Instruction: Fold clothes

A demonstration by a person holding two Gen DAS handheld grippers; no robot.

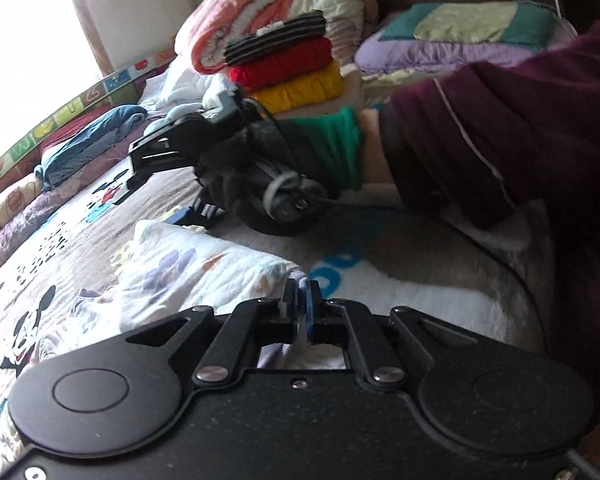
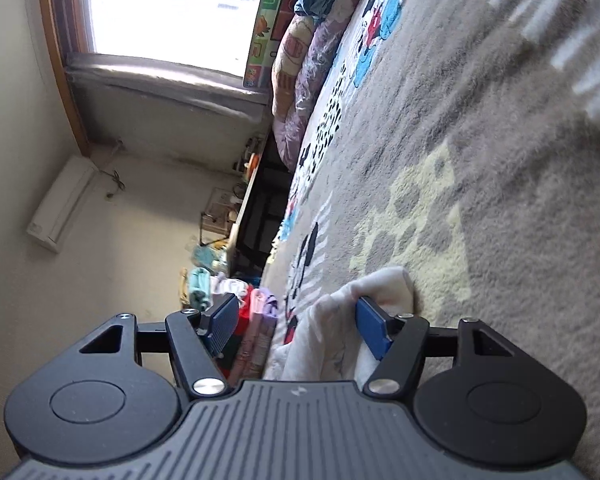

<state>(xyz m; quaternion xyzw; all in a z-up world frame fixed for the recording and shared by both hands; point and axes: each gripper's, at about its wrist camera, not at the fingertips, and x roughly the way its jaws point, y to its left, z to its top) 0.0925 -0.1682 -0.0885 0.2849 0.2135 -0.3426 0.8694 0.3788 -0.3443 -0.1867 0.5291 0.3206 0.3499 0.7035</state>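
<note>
Left wrist view, four folded garments (image 1: 296, 68) stacked, two grippers.

Overexposed window (image 2: 172, 4) backlights both views; fisheye edges bend, motion blurs.

Colours and prints on the bed

We note a grey blanket (image 2: 500, 160) with Mickey Mouse figures in black, red and blue; a white garment (image 1: 204, 268) with pastel purple and orange print; a folded stack (image 1: 296, 68): black-and-grey stripes, red, yellow, green; a pink quilt (image 1: 236, 12); a purple-and-teal pillow (image 1: 460, 40); blue pads on our black right gripper (image 2: 296, 328).
</note>
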